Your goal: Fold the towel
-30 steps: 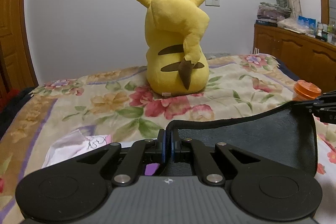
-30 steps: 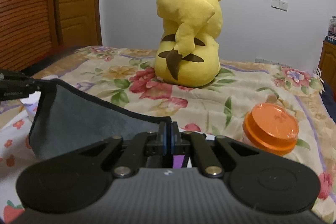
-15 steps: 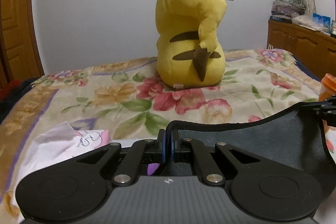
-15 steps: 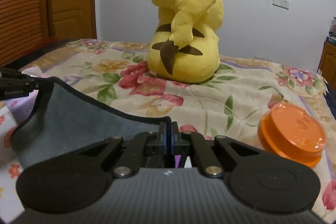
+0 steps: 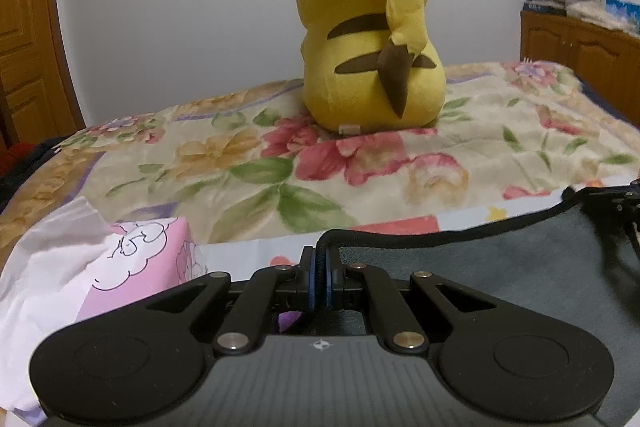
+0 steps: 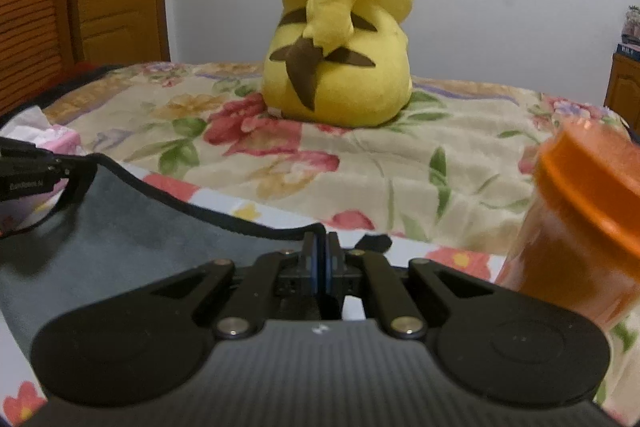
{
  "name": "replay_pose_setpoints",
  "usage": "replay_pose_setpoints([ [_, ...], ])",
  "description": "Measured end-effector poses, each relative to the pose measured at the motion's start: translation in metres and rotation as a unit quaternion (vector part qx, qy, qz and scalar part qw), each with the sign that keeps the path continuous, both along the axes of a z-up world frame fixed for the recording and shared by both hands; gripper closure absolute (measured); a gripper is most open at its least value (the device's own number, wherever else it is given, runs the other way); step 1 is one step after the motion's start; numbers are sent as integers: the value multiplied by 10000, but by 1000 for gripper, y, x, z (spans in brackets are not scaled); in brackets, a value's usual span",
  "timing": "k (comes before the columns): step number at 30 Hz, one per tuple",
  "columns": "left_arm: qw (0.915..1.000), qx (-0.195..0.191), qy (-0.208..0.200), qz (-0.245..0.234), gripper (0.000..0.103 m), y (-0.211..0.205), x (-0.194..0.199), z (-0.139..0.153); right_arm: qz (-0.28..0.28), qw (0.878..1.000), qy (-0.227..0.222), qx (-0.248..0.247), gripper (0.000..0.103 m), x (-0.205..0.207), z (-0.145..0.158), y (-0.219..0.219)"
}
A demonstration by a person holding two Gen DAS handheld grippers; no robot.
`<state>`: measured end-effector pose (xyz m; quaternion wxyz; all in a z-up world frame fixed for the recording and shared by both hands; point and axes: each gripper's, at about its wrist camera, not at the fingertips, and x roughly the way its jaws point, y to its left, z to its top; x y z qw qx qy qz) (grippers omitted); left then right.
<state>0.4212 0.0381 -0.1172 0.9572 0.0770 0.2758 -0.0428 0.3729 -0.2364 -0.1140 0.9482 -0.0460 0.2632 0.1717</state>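
A dark grey towel [image 5: 500,267] with a black hem hangs stretched between my two grippers, low over the floral bedspread [image 5: 248,163]. My left gripper [image 5: 319,259] is shut on the towel's left corner. My right gripper [image 6: 320,255] is shut on the right corner, and the towel [image 6: 120,227] spreads to its left. The right gripper's tip shows at the right edge of the left wrist view [image 5: 624,195]; the left gripper's tip shows at the left edge of the right wrist view [image 6: 36,171].
A big yellow Pikachu plush [image 5: 368,27] sits further back on the bed. A pink tissue pack with white tissue [image 5: 120,267] lies close on the left. An orange-lidded jar [image 6: 588,215] stands very near the right gripper. A wooden cabinet [image 5: 580,47] is at far right.
Both grippers have moved forward and down toward the bed with the towel held between them. The plush, tissue pack and orange jar now look larger and closer.
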Motion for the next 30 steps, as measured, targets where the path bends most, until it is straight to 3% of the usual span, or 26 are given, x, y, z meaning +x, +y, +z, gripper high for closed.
replay_pose_setpoints([
  [3, 9999, -86, 91, 44, 91, 1, 0, -3, -42, 9999, 79, -72, 97, 2, -6, 1],
  [5, 9998, -92, 175, 26, 83, 1, 0, -4, -64, 9999, 111, -76, 96, 2, -8, 1],
  [7, 9998, -43, 209, -15, 73, -1, -3, -4, -56, 9999, 119, -91, 88, 0, -8, 1],
  [9, 9997, -39, 234, -65, 62, -3, -7, -2, -81, 9999, 78, -99, 59, -5, -5, 0],
  [11, 9996, -70, 249, -77, 51, -3, -14, 2, -91, 9999, 65, -55, 51, -11, -2, -2],
  [20, 9988, -43, 457, -186, 41, -8, -48, 15, -142, 9997, 22, 183, 49, -47, 21, -9],
  [30, 9987, -81, 457, -230, 40, -13, -91, 39, -71, 9997, -13, 232, 49, -94, 47, -17],
])
